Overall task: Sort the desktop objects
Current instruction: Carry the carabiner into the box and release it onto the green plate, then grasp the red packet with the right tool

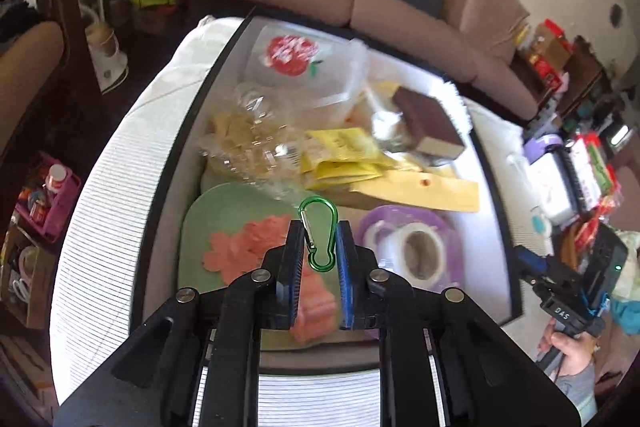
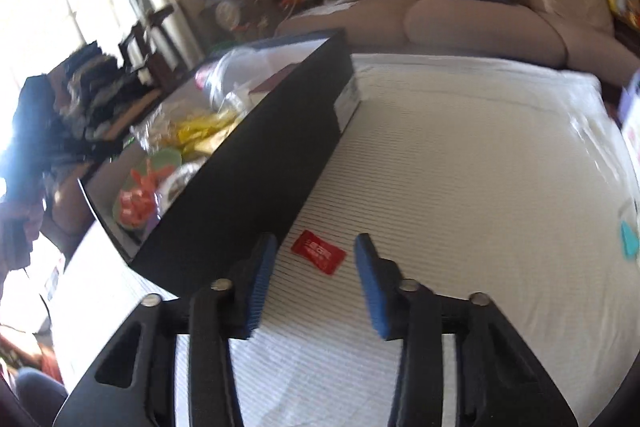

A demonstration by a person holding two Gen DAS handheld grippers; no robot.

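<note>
My left gripper (image 1: 319,227) is shut on a green carabiner (image 1: 319,233), held above the black-walled box (image 1: 176,147). Under it in the box lie a green mat with pink flowers (image 1: 224,227), a purple tape roll (image 1: 416,247), yellow packets (image 1: 344,155), a brown block (image 1: 430,125) and clear plastic wrap (image 1: 256,135). In the right wrist view my right gripper (image 2: 316,247) stands open over the striped white cloth (image 2: 460,167). A small red packet (image 2: 319,251) lies on the cloth between its fingertips, untouched. The black box (image 2: 256,163) stands just left of it.
A beige sofa (image 2: 460,11) runs behind the table. Boxes and packets (image 1: 568,163) crowd the table's right end. A hand (image 1: 568,347) holds the other gripper at lower right in the left wrist view. A teal object (image 2: 628,241) lies at the cloth's right edge.
</note>
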